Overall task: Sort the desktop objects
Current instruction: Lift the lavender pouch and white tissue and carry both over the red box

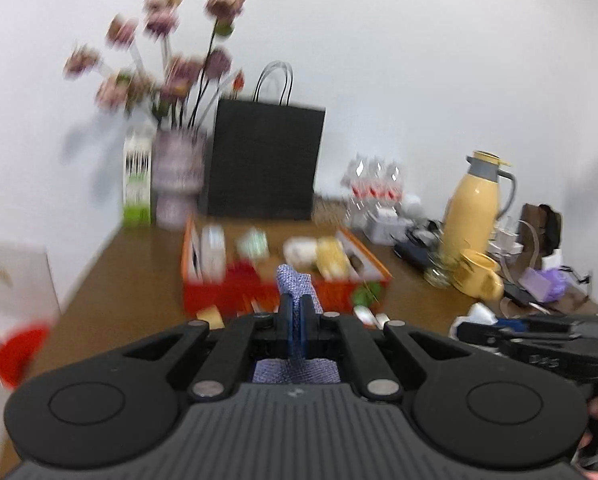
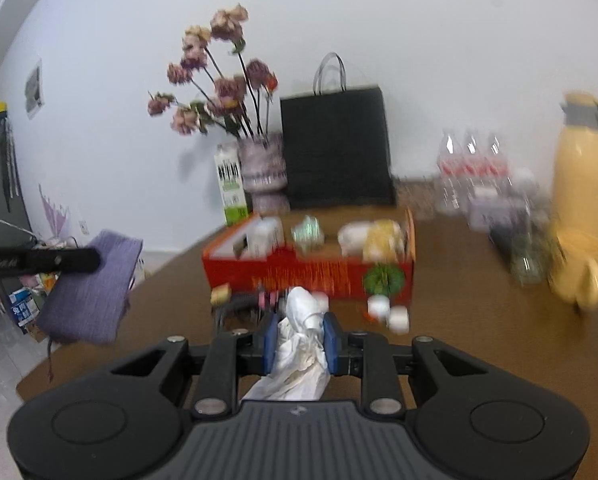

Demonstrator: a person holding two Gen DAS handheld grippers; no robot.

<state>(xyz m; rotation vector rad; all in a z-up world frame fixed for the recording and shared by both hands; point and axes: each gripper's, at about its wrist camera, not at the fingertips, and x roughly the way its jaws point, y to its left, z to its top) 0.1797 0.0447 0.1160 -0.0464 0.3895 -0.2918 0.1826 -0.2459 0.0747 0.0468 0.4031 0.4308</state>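
Observation:
In the left wrist view my left gripper (image 1: 297, 302) is shut on a purple woven cloth (image 1: 295, 280), which sticks up past the fingertips and hangs below them. The right wrist view shows that same cloth (image 2: 93, 288) dangling at the left from the left gripper (image 2: 79, 260), above the table edge. My right gripper (image 2: 300, 326) is shut on a crumpled white tissue (image 2: 303, 344). Ahead of both stands a red-orange box (image 2: 311, 276) holding several small items. The right gripper (image 1: 539, 336) shows at the right edge of the left wrist view.
A brown table (image 2: 459, 280) carries a flower vase (image 2: 261, 168), a milk carton (image 2: 230, 188), a black paper bag (image 2: 335, 148), water bottles (image 2: 471, 168), a yellow jug (image 2: 581, 176) and a yellow cup (image 1: 479, 278). Small white items (image 2: 387, 312) lie before the box. A white bin (image 1: 15, 280) stands left.

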